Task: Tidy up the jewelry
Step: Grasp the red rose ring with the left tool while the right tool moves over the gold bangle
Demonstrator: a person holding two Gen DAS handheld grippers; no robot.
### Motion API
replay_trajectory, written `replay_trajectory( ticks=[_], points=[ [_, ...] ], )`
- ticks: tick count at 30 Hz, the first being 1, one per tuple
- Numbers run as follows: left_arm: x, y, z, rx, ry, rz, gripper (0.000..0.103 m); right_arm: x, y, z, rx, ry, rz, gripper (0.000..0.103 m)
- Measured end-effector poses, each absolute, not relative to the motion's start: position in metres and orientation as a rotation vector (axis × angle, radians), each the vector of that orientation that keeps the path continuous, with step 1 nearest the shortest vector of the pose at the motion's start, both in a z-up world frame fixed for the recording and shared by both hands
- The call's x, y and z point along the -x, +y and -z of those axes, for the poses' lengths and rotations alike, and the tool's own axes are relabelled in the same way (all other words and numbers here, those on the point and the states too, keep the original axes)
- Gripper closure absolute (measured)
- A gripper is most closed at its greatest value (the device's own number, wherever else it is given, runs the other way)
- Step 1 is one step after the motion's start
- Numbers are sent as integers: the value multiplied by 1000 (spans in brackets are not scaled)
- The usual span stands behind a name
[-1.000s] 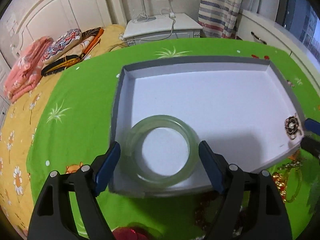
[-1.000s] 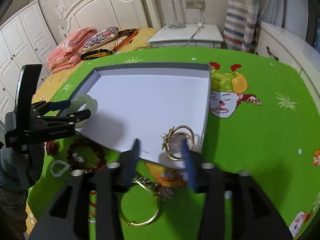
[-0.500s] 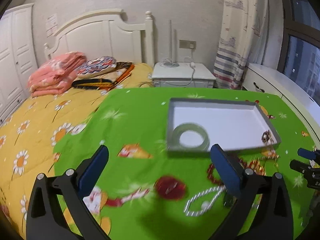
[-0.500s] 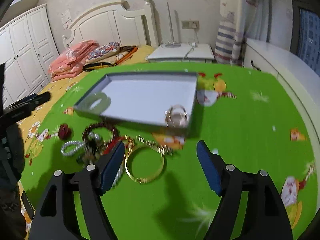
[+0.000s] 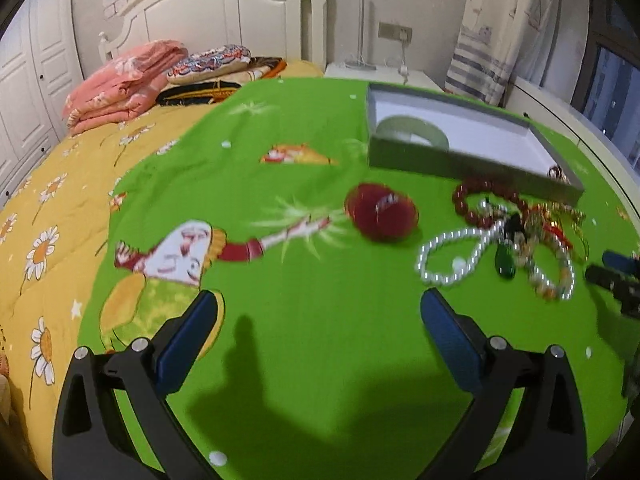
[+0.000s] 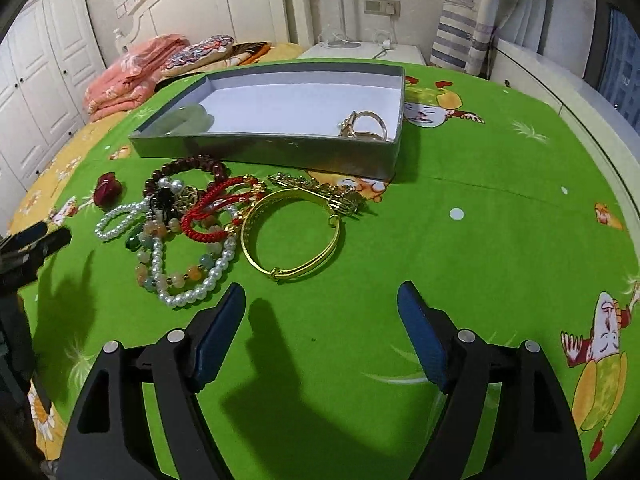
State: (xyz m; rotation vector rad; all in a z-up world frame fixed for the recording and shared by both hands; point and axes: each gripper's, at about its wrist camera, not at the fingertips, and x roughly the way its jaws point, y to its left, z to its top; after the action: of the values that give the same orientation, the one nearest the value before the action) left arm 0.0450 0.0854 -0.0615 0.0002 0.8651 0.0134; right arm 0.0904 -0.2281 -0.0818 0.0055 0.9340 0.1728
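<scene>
So both your tongs, left point(image 5: 319, 312) and right point(image 6: 320, 312), had pulled back spread and empty, leaving the jade bangle point(image 5: 412, 131) and gold ring point(image 6: 366, 124) in the tray point(image 6: 264, 151); the gold bracelet point(image 6: 292, 236) looked next.

No text, label, brand, number or sign can be read in either view.

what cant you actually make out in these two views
- Green bangle, right wrist view: the tray's near wall hides its lower part.
- Gold rings, left wrist view: only a sliver shows over the tray's rim, too small to count.
- Jewelry pile, left wrist view: blurred and tangled, so pieces can't be separated.
- Right gripper, left wrist view: cut off by the frame edge.
- Red round piece, left wrist view: blurred; type unclear.
</scene>
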Motion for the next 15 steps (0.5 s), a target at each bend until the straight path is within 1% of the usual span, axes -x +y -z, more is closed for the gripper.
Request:
replay_trajectory(
  ticks=[15],
  points=[
    [-52, 88, 62, 32, 878, 9, 4, -119, -203, 83, 64, 945, -136, 27]
  ],
)
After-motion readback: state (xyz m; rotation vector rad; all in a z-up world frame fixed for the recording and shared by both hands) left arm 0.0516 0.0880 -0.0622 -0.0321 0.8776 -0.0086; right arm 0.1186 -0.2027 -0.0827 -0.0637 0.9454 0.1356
